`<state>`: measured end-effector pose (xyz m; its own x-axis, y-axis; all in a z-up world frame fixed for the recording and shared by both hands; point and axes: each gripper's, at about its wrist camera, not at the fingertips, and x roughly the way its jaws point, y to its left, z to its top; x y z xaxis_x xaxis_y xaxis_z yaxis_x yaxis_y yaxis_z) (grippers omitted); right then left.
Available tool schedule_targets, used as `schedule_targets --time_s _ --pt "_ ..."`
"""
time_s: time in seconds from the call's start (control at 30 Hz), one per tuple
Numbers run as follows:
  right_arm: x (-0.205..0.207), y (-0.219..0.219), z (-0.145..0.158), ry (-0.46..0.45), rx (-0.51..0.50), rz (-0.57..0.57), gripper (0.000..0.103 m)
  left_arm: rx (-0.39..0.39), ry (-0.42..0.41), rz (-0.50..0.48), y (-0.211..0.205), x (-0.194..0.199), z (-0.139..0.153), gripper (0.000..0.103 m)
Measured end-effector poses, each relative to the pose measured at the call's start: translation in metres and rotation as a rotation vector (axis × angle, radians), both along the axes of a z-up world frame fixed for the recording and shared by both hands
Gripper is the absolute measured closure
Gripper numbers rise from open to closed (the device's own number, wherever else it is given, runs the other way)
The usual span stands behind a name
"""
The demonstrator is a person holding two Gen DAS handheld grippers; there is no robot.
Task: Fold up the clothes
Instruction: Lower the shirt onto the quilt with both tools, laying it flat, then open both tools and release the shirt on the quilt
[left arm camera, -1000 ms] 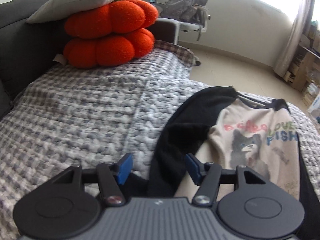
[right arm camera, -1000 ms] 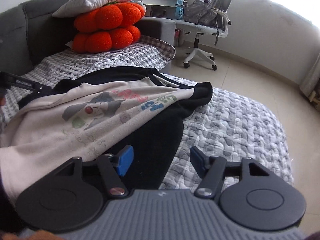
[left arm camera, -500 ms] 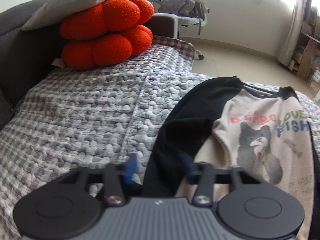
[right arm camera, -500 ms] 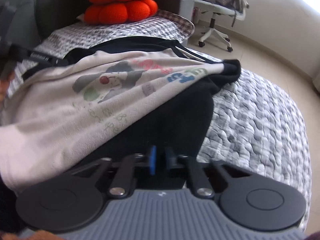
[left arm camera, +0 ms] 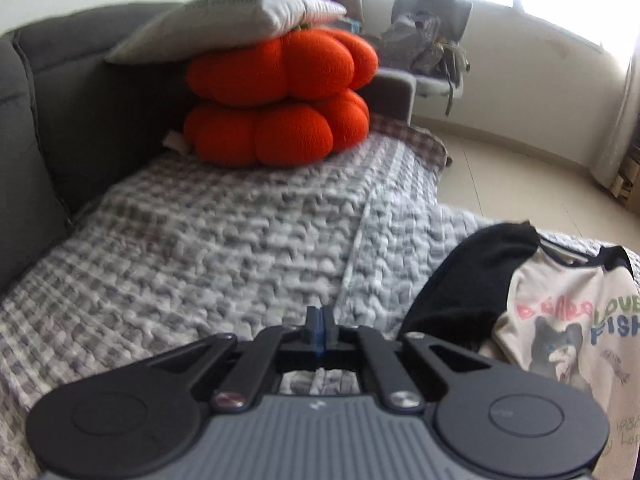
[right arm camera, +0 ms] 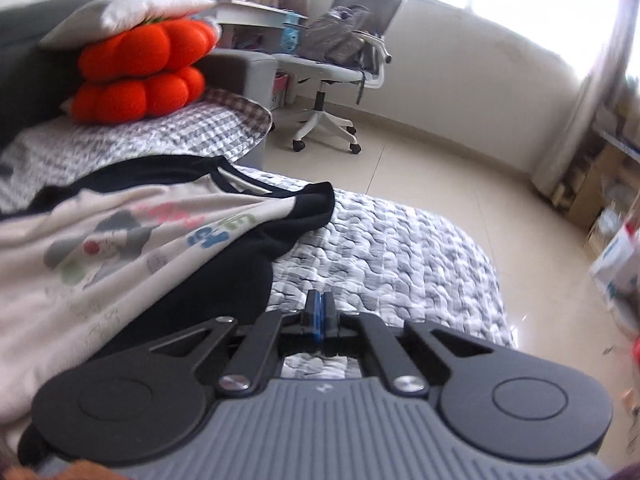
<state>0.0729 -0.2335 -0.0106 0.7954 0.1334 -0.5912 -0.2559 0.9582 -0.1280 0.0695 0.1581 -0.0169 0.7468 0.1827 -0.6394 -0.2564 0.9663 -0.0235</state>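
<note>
A cream shirt [left arm camera: 560,312] with black sleeves and a bear print lies on the grey quilted cover [left arm camera: 200,260]. In the left wrist view it is at the lower right. My left gripper [left arm camera: 319,326] is shut just left of its black sleeve [left arm camera: 468,280], blue pads pressed together over the quilt, with no cloth visible between them. In the right wrist view the shirt [right arm camera: 120,240] fills the left side. My right gripper [right arm camera: 319,314] is shut beside the shirt's black sleeve [right arm camera: 240,280], above the quilt [right arm camera: 400,248], and no fabric shows between its pads.
Two orange cushions [left arm camera: 280,112] under a grey pillow [left arm camera: 240,20] sit at the far end against the dark sofa back [left arm camera: 60,120]. An office chair [right arm camera: 340,52] with a bag stands on the tiled floor beyond. Boxes [right arm camera: 612,256] line the right wall.
Both grippers went from open to shut. The left view has swung left, so the shirt sits farther right. The right view has swung right, leaving the shirt farther left.
</note>
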Motion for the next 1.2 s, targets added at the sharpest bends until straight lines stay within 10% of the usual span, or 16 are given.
schedule_targets --time_s 0.13,0.17,0.3,0.53,0.63,0.73,0.9,1.0,1.2 --pt "0.005 0.002 -0.01 0.136 0.091 0.103 0.087 -0.072 0.068 -0.097 -0.005 0.005 -0.011 0.088" --pt "0.004 0.007 -0.012 0.163 0.103 0.135 0.081 -0.073 0.074 -0.113 -0.008 0.005 -0.012 0.071" --pt "0.001 0.021 -0.016 0.234 0.18 0.224 0.036 -0.046 0.07 -0.15 -0.021 0.004 -0.014 0.048" --pt "0.0 0.046 -0.038 0.316 0.092 0.219 0.037 -0.048 0.103 -0.176 -0.027 0.007 -0.023 0.025" --pt "-0.008 0.055 -0.04 0.29 0.055 0.265 0.06 -0.033 0.102 -0.182 -0.03 0.007 -0.024 0.021" --pt "-0.012 0.055 -0.039 0.252 0.038 0.261 0.086 -0.02 0.102 -0.191 -0.031 0.006 -0.024 0.022" --pt "-0.011 0.046 -0.026 0.161 0.049 0.218 0.103 -0.02 0.106 -0.171 -0.027 0.005 -0.022 0.054" --pt "-0.009 0.037 -0.014 0.042 -0.022 0.106 0.103 -0.04 0.119 -0.146 -0.021 0.006 -0.023 0.067" --pt "0.002 0.014 -0.014 0.141 0.117 0.128 0.093 -0.078 0.111 -0.172 -0.023 0.005 -0.021 0.09"
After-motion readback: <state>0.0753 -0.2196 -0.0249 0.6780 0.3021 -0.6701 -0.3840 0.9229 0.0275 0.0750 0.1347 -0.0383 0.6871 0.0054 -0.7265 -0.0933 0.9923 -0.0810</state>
